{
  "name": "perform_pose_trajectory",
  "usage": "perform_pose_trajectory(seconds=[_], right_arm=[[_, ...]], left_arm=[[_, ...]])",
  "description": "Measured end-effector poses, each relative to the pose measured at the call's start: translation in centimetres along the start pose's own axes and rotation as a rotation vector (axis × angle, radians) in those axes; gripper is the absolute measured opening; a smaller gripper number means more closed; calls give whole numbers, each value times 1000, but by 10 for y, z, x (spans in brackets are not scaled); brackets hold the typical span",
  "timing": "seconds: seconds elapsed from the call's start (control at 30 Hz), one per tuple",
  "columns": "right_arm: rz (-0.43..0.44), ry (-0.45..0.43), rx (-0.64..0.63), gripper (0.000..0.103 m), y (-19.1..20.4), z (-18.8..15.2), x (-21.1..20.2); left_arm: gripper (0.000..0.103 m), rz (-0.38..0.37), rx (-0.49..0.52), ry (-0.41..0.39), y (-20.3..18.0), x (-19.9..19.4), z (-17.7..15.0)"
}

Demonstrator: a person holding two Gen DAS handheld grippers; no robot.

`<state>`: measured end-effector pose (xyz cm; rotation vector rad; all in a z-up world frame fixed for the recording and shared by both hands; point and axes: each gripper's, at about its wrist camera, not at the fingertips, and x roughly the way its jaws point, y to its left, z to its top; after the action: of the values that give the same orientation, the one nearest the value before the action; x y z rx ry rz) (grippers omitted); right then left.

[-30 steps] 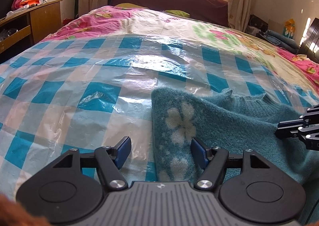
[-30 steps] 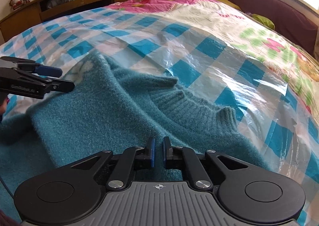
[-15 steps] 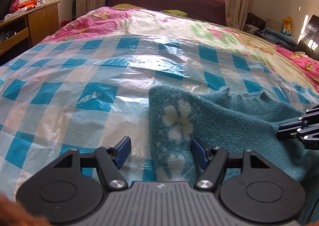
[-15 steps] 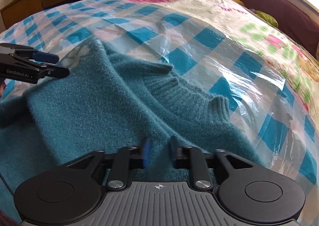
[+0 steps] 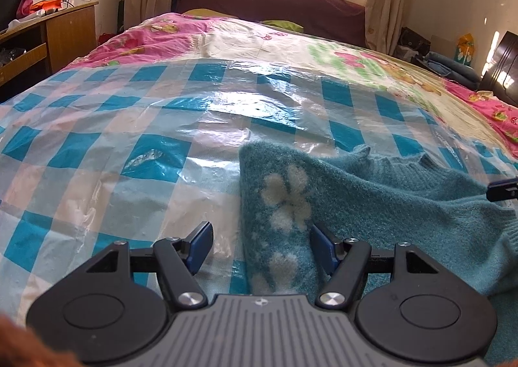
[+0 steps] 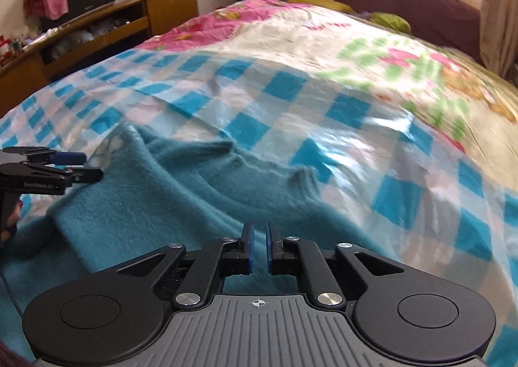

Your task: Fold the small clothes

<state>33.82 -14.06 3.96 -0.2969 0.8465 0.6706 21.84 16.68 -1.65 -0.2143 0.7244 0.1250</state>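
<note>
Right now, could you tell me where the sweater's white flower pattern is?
In the left wrist view, the white flower pattern sits on the teal sweater's left edge, beside the checked plastic sheet.

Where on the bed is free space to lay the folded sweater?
Free: the blue checkered plastic sheet left of the teal fuzzy sweater, and beyond its collar toward the pink floral quilt. Crowded: near right, where sweater and both grippers sit.

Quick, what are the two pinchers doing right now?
Left gripper: open, nothing pinched, its jaws on either side of the teal sweater's flowered edge.
Right gripper: shut, nothing between its pads.
</note>
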Motion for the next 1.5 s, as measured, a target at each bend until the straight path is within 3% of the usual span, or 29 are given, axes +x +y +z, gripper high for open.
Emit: perform_pose_trajectory(seconds=[0.1, 0.17, 0.2, 0.37, 0.47, 0.53, 0.67, 0.77, 0.97, 1.13, 1.23, 1.33, 1.4, 1.5], right_arm=[[-33, 20, 19, 18, -12, -12, -2], [-12, 27, 11, 35, -14, -18, -2], [-13, 28, -5, 38, -14, -21, -1], [-42, 14, -70, 40, -8, -25, 5], [-41, 52, -162, 41, 2, -21, 12], [-53, 91, -182, 34, 5, -18, 19], [-57, 128, -160, 10, 10, -17, 18], [-82, 115, -163, 6, 17, -16, 10], [-148, -12, -127, 5, 13, 3, -7], [-168, 61, -88, 7, 12, -12, 25], [-191, 9, -78, 12, 18, -18, 15], [-159, -49, -41, 13, 22, -21, -10], [-159, -33, -73, 14, 27, -28, -16], [-234, 68, -95, 14, 23, -41, 0]], left_arm=[[70, -4, 4, -2, -4, -3, -2], [70, -2, 17, 1, -8, -5, -4], [70, 0, 24, 3, -9, -5, -5], [70, 7, 36, 9, -12, -5, -4], [70, 12, 40, 12, -13, -4, -4], [70, 13, 42, 12, -13, -4, -4], [70, 14, 47, 10, -13, -4, -3], [70, 10, 53, -6, -15, -6, -2], [70, 27, 41, -75, -17, -13, 4], [72, 72, 61, -12, -14, 5, -3], [72, 70, 50, -9, -9, -1, -1], [72, 80, 65, -3, -7, -8, -3], [72, 88, 81, 5, -7, -9, -6], [74, 107, 92, 22, -11, -5, -5]])
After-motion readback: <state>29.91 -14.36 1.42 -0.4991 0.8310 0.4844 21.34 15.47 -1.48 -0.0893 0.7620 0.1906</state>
